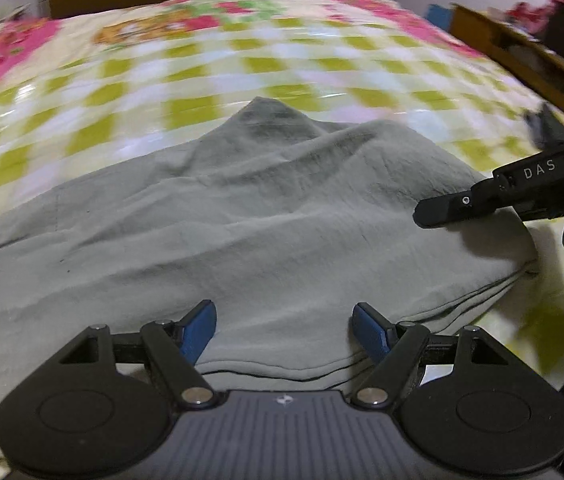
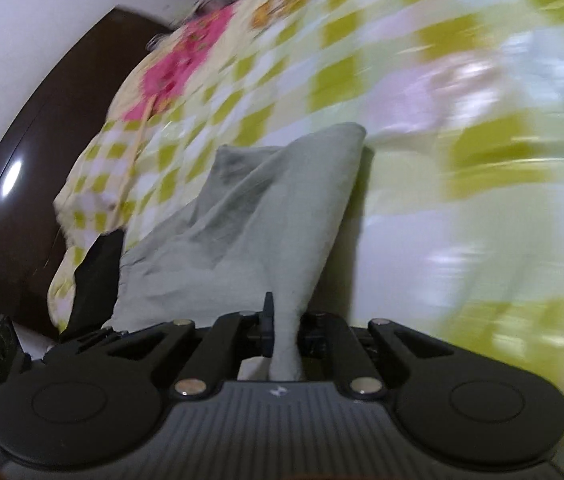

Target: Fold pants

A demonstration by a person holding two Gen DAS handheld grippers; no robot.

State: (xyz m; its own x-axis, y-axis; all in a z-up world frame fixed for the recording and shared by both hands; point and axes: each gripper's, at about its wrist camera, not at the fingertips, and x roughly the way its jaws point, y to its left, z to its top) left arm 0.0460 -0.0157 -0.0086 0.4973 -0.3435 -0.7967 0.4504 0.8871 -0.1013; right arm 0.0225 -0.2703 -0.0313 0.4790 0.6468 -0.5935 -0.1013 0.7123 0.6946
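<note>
The gray-green pants (image 1: 241, 216) lie bunched on a bed with a green and white checked blanket (image 1: 201, 64). It looks like the fold has just begun. The right gripper (image 2: 282, 332) has its two fingers pressed tight on a bit of the cloth, which squeezes out between them toward the camera. The left gripper (image 1: 284, 330) hangs just over the near edge of the pants with its blue pads (image 1: 197, 330) spread wide and nothing between them. Next, I think the left one must drop and pinch that near edge, so both can lift the cloth and lay it over. The left view shows the whole pile and the right gripper from the side. Only the right view shows the pinch up close, and a dark bed frame (image 2: 41, 160).
</note>
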